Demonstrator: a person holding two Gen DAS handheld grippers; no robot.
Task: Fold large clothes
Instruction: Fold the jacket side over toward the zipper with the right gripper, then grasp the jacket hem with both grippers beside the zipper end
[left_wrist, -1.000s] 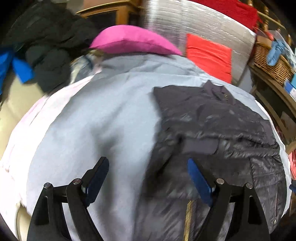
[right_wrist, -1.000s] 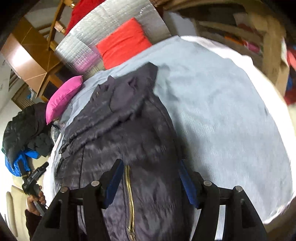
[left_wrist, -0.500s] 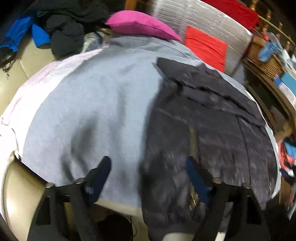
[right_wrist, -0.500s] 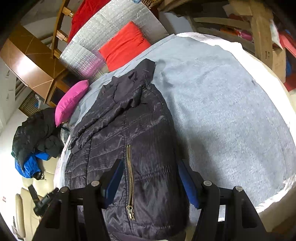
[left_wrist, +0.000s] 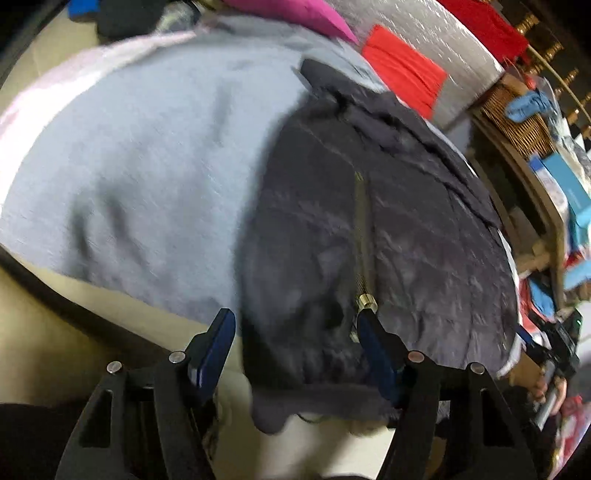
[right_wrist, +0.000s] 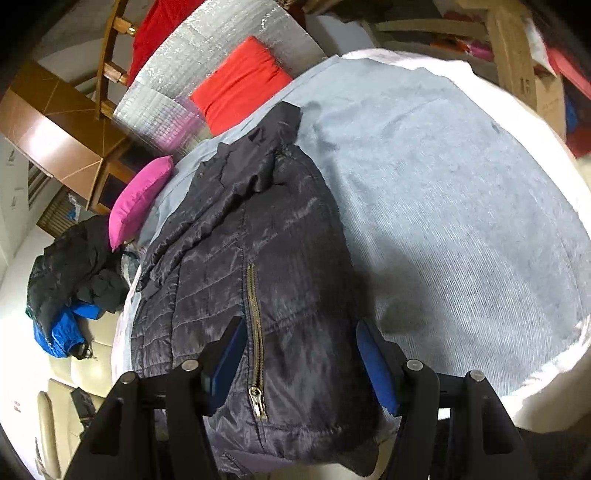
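A dark quilted jacket (left_wrist: 399, 229) lies folded lengthwise on a bed covered with a grey-blue sheet (left_wrist: 147, 166), its hem hanging over the near edge. It also shows in the right wrist view (right_wrist: 258, 288), with a brass zip (right_wrist: 255, 332) running down it. My left gripper (left_wrist: 295, 343) is open and empty, its jaws either side of the hem's left corner. My right gripper (right_wrist: 299, 362) is open and empty, its jaws either side of the hem near the zip pull.
A pink pillow (right_wrist: 140, 199), a red cushion (right_wrist: 240, 85) and a silver foil panel (right_wrist: 192, 74) stand at the bed's far end. A pile of dark and blue clothes (right_wrist: 70, 280) lies on a beige sofa. A wicker basket (left_wrist: 517, 125) and shelves stand at the right.
Both grippers have drawn back toward the near edge of the bed, so the jacket's hem now sits between their jaws. The jacket itself has not moved.
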